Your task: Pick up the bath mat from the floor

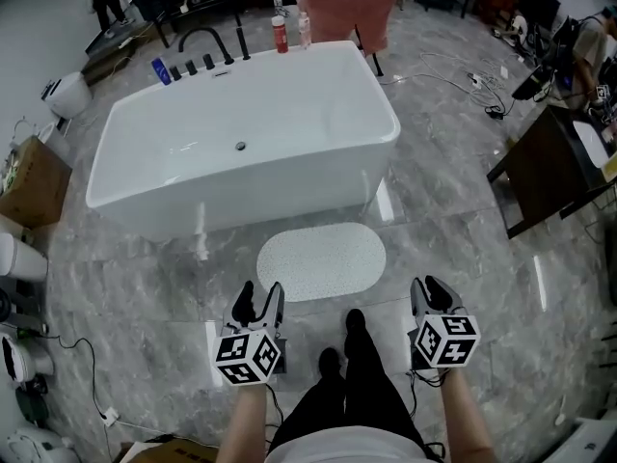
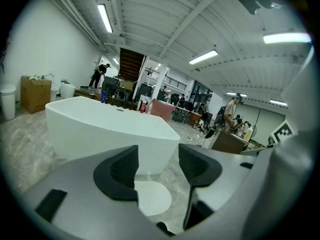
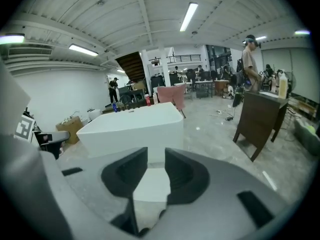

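- The white oval bath mat lies flat on the grey marble floor, just on the near side of the white bathtub.
- I hold my left gripper near the mat's near-left edge, above the floor and not touching the mat. Its jaws stand well apart with nothing between them.
- My right gripper hangs to the right of the mat, a little off its edge. Its jaws leave a narrower gap and grip nothing.
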Demonstrator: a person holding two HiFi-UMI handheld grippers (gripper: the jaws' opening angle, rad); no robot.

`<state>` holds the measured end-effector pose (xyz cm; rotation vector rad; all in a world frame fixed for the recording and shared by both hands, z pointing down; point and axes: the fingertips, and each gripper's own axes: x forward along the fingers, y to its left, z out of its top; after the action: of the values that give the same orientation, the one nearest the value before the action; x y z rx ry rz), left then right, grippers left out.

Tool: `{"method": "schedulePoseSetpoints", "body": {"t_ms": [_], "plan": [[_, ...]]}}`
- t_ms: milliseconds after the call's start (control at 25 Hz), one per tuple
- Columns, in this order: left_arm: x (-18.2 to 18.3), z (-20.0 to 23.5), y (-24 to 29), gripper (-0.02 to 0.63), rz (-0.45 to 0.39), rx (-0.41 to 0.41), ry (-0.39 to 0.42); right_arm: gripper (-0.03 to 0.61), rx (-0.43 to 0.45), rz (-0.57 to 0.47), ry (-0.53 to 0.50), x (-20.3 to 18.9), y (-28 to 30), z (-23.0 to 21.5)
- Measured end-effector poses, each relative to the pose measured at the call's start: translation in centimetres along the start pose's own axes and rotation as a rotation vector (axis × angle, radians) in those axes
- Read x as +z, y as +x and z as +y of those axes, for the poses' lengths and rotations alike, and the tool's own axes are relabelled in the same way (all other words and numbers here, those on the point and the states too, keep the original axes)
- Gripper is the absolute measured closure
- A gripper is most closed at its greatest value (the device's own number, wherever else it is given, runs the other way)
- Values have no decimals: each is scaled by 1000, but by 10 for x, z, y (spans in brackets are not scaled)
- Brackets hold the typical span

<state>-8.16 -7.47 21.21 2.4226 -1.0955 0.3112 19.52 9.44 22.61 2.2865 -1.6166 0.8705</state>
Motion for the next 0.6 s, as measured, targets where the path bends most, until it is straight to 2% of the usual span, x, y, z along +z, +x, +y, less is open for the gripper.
{"method": "schedulePoseSetpoints", "body": {"t_ms": [360, 600], "plan": [[-43, 19, 47, 351, 45, 40, -43, 483, 54, 141, -5, -47, 81, -22], [-111, 47, 98, 350, 77, 86, -30, 483, 58, 183, 21, -107, 151, -47]]}}
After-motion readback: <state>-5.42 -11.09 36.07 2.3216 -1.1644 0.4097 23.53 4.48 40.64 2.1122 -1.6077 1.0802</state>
